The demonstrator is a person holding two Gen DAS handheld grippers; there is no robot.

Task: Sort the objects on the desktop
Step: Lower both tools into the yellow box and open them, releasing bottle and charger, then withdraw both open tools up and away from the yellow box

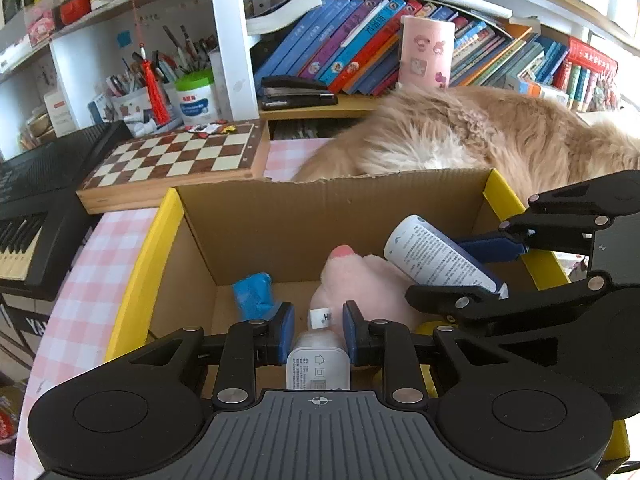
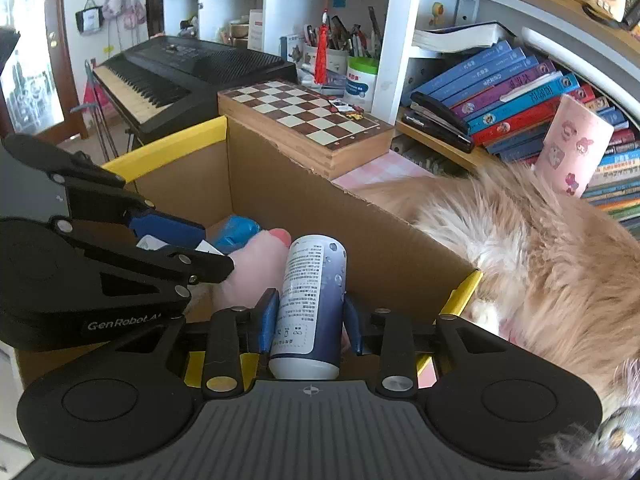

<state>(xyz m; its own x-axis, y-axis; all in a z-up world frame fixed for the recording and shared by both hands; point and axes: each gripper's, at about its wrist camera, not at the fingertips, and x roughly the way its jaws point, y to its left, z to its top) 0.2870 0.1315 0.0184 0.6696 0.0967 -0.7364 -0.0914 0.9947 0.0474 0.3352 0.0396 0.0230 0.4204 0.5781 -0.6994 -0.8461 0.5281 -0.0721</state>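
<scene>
Both tongs hung over the cardboard box (image 1: 280, 232), and both were loaded! Left gripper (image 1: 318, 334) was clenched on a white charger (image 1: 318, 366), its printed face up and its long axis running back along the fingers. Right gripper (image 2: 310, 320) was clamped on a blue-and-white bottle (image 2: 310, 300), long axis running forward between the blue pads (image 2: 269, 316), its rounded end aimed into the box; the label carried dense small print, too fine to read.

Just beyond both sets of fingers a pink plush toy (image 1: 352, 280) lay in the box, a white tag on it showing "H". A crumpled blue packet (image 1: 254, 294) sat ahead-left of the left gripper. Behind the box's far wall, a fluffy ginger cat (image 1: 480, 136) sprawled right against the cardboard. Further out: a chessboard (image 1: 180, 156), a black keyboard (image 2: 180, 72), a pink cup (image 2: 572, 148) and leaning books (image 1: 360, 40). "GenRobot.AI" read on the left gripper's body.
</scene>
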